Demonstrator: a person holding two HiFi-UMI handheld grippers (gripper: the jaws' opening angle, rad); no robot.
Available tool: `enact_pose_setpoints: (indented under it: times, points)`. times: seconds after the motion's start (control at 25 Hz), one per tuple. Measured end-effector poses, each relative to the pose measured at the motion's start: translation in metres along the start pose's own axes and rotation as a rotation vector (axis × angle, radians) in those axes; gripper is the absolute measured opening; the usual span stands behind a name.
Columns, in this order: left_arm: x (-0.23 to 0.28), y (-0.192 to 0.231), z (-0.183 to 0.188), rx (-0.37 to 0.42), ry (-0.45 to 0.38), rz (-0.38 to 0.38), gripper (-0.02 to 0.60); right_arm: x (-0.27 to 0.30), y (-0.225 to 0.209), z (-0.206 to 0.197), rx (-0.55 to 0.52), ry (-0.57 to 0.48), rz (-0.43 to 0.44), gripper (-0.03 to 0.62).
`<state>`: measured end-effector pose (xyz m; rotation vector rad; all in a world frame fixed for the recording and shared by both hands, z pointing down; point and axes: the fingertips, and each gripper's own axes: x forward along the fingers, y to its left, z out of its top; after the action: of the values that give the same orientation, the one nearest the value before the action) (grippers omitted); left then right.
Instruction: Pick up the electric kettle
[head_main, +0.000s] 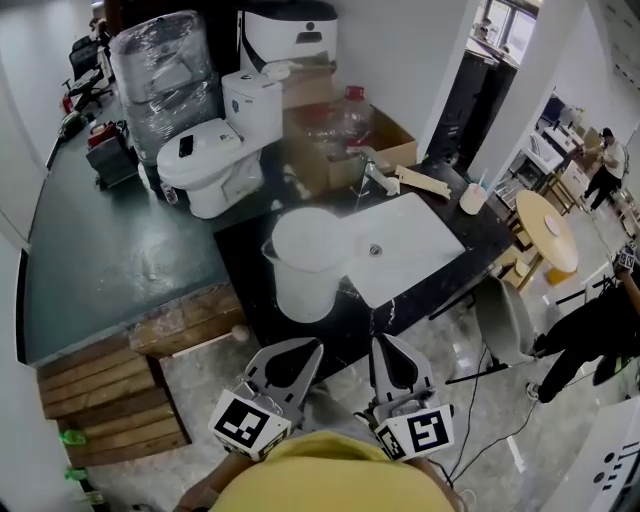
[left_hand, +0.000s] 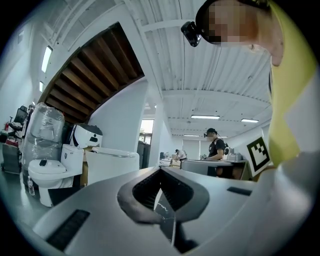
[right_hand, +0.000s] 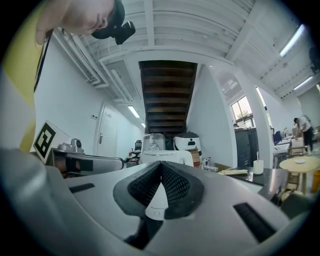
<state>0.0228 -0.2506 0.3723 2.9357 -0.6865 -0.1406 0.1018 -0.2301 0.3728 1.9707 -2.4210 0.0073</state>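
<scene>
The white electric kettle (head_main: 305, 265) stands with its lid on at the near left corner of the black counter (head_main: 250, 250), beside a white sink basin (head_main: 405, 250). My left gripper (head_main: 310, 343) and right gripper (head_main: 380, 340) hover side by side just short of the counter's front edge, both pointing level toward it. Neither touches the kettle. In the left gripper view the jaws of the gripper (left_hand: 160, 168) meet at the tips, with the kettle (left_hand: 112, 167) ahead to the left. In the right gripper view that gripper (right_hand: 161, 163) is shut and empty, and the kettle (right_hand: 165, 156) sits straight ahead.
A faucet (head_main: 375, 175) and a white cup (head_main: 472, 197) stand behind the basin. A white toilet (head_main: 215, 150) and a cardboard box (head_main: 340, 140) stand further back. Wooden pallets (head_main: 100, 400) lie low on the left. A grey chair (head_main: 505, 320) and a person (head_main: 590, 335) are on the right.
</scene>
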Motion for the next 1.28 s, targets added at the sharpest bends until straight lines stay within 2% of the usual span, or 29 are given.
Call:
enact_pose_setpoints:
  times: [0.24,0.48,0.72,1.04,1.28]
  points:
    - [0.013,0.02,0.007,0.011,-0.007,0.023,0.009,0.027,-0.019,0.003,-0.024,-0.022,0.008,0.017]
    - [0.034,0.036,-0.002,0.018,0.03,0.048,0.009,0.054,-0.042,0.002,-0.058,-0.017,0.028,0.017]
    - [0.057,0.042,0.003,-0.02,0.042,0.091,0.009,0.083,-0.064,0.004,-0.052,-0.002,0.085,0.02]
    - [0.07,0.052,-0.008,-0.023,0.055,0.168,0.009,0.106,-0.076,-0.015,-0.039,0.026,0.17,0.088]
    - [0.072,0.057,-0.024,-0.019,0.093,0.215,0.009,0.117,-0.091,-0.03,-0.041,0.052,0.179,0.13]
